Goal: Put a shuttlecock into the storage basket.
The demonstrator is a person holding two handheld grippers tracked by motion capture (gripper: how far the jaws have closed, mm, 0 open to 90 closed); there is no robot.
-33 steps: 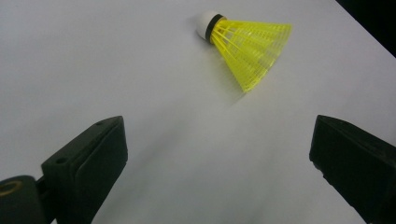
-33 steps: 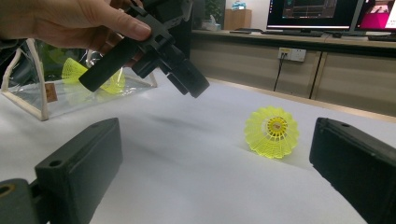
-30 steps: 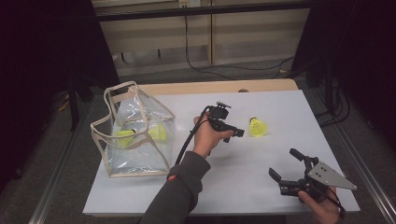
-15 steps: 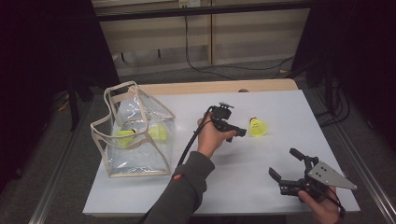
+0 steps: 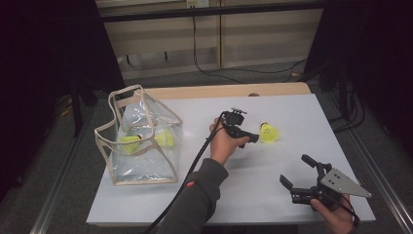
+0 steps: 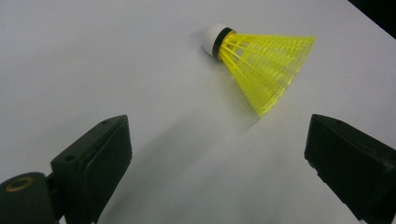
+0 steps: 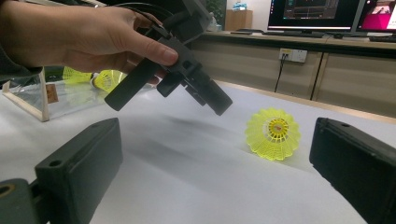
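A clear bag point(image 5: 141, 146) with a tan rim stands on the left part of the white table point(image 5: 204, 204), well apart from the work, with two more yellow shuttlecocks inside it. Nothing lies between the left gripper point(image 5: 248, 136) and the loose shuttlecock point(image 5: 269, 132), which lies on its side just beyond the spread, empty jaws. In the left gripper view its long axis runs from the white cork at upper left to the skirt at lower right. The right gripper point(image 5: 298, 176) hovers near the table's front right, jaws wide apart, holding nothing.
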